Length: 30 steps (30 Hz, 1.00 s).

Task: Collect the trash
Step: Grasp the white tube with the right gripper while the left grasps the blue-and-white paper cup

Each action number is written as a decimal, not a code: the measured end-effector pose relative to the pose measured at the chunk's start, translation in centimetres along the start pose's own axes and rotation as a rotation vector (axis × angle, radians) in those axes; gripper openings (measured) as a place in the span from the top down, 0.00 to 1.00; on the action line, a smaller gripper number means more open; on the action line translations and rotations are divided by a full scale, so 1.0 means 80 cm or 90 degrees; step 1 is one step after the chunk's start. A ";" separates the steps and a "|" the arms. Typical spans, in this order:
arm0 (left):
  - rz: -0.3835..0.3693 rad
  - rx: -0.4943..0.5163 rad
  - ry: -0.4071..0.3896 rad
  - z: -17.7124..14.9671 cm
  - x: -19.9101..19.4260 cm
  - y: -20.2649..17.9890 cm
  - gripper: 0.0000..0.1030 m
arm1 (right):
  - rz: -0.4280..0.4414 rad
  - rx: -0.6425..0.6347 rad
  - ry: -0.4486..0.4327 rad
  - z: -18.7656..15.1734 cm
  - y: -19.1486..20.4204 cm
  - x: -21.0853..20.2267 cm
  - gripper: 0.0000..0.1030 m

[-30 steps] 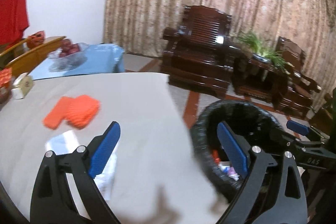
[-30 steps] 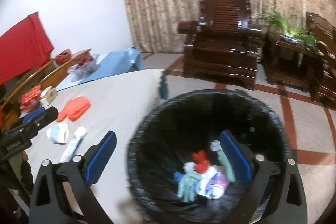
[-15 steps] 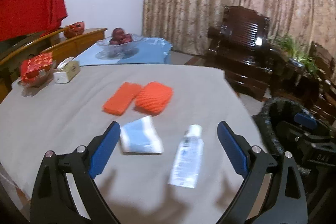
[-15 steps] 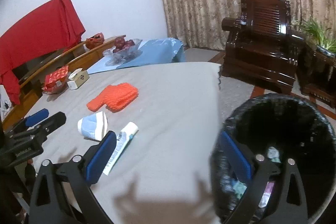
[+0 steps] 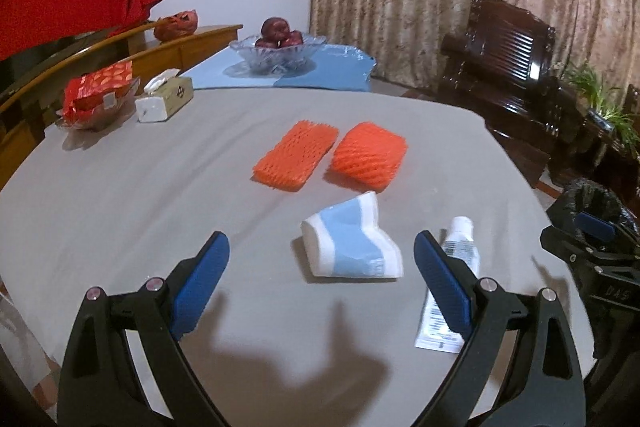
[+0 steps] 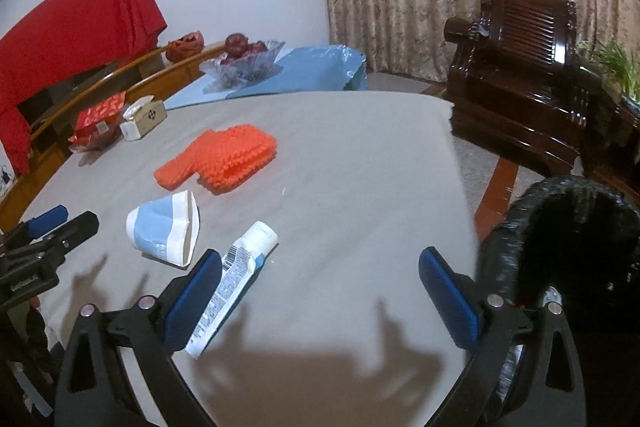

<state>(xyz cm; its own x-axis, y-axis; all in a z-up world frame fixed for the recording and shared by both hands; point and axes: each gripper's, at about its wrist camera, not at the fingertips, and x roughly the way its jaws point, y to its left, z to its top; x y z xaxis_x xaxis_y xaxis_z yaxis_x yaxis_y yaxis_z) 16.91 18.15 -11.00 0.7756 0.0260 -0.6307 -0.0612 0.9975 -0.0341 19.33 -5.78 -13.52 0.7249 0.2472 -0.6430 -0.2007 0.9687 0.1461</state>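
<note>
On the grey table [image 5: 140,195] lie a crushed blue-and-white paper cup [image 5: 350,249] [image 6: 164,229], a white squeeze tube [image 5: 450,285] [image 6: 230,281] and two orange foam fruit nets [image 5: 296,155] [image 5: 370,153] [image 6: 224,157]. My left gripper [image 5: 322,285] is open and empty, hovering just short of the cup. My right gripper [image 6: 320,299] is open and empty above the table's near edge, its left finger over the tube. The black-lined trash bin [image 6: 576,247] [image 5: 592,199] stands off the table's right side.
At the table's far left are a tissue box [image 5: 164,99] and a red snack dish [image 5: 98,93]. A glass fruit bowl [image 5: 276,53] sits on a blue-covered table behind. Dark wooden armchairs [image 6: 524,83] and a plant [image 5: 600,99] stand on the right.
Both grippers have swung left from over the trash bin to over the table. The cup and tube now lie right in front of them. Both stay open.
</note>
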 end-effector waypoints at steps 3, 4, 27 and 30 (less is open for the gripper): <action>0.004 -0.002 0.020 -0.002 0.022 0.002 0.12 | -0.005 -0.012 0.010 -0.001 0.005 0.013 0.06; 0.004 -0.004 0.026 -0.003 0.028 0.003 0.12 | -0.006 -0.014 0.013 -0.001 0.004 0.017 0.06; -0.004 -0.002 0.117 -0.014 0.115 -0.032 0.12 | 0.005 -0.021 0.025 0.006 -0.010 0.042 0.06; -0.020 -0.011 0.138 -0.018 0.123 -0.031 0.24 | 0.006 -0.020 0.025 0.006 -0.011 0.043 0.06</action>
<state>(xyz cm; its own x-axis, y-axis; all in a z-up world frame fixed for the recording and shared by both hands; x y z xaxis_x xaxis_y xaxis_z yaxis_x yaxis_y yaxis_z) 23.81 15.85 -18.22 0.6236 -0.0224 -0.7815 -0.0513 0.9963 -0.0694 22.30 -5.75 -15.48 0.6969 0.2539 -0.6707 -0.2284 0.9651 0.1280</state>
